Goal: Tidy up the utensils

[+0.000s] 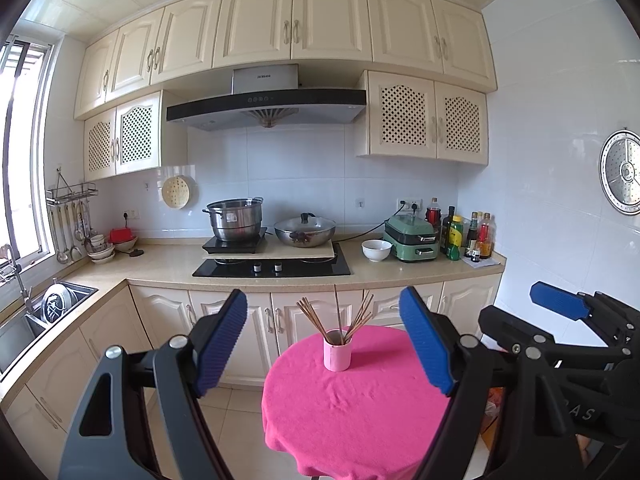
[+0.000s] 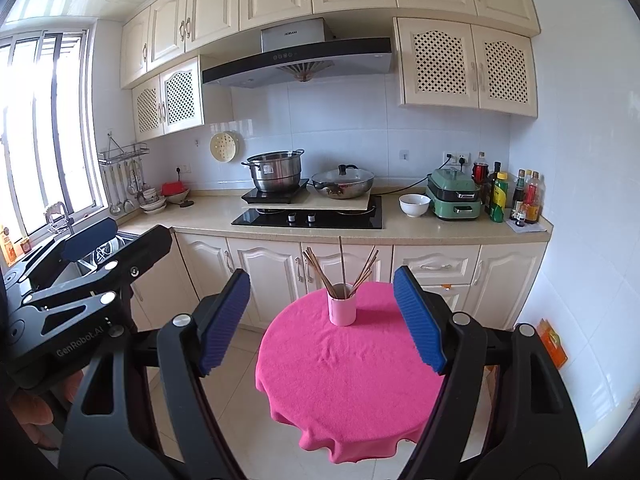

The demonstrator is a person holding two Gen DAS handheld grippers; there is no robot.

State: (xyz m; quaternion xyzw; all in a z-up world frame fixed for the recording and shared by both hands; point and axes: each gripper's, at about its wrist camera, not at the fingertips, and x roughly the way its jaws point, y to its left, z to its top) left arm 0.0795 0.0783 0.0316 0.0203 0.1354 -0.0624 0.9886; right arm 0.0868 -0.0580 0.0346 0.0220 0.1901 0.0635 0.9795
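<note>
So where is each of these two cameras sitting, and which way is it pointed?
Left wrist view: mounted on the left gripper, looking forward between its open blue fingers at the pink cup of chopsticks on the pink-clothed table; the right gripper shows at the right edge.
Right wrist view: mounted on the right gripper, facing the same cup; the left gripper shows at the left edge, with a bit of hand at the lower left.
Shared: cup, chopsticks, table, the stove and the counter behind.
</note>
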